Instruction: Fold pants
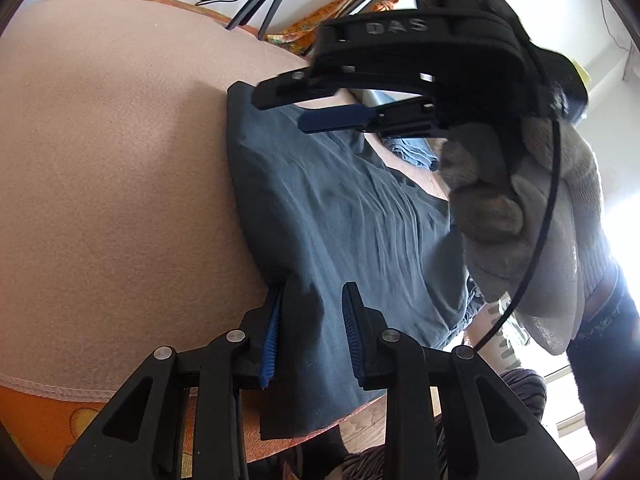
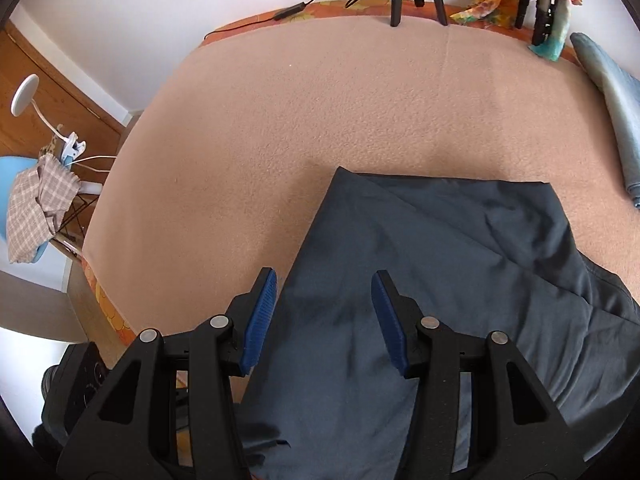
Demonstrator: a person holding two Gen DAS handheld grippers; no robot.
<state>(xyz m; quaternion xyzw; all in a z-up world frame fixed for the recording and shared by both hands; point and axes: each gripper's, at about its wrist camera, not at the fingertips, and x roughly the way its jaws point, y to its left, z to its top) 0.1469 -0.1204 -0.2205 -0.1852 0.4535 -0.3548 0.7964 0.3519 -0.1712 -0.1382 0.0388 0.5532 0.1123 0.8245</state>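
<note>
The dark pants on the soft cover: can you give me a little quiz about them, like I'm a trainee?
1. True or false: the dark grey cloth pants lie on a green blanket.
2. What covers the hand holding the right tongs? A: a grey knitted glove. B: nothing. C: a red mitten.
3. Fill in: the ribbed pads on those tongs are ____.

Key: 1 false, it is a peach fleece blanket. 2 A. 3 blue.
</note>
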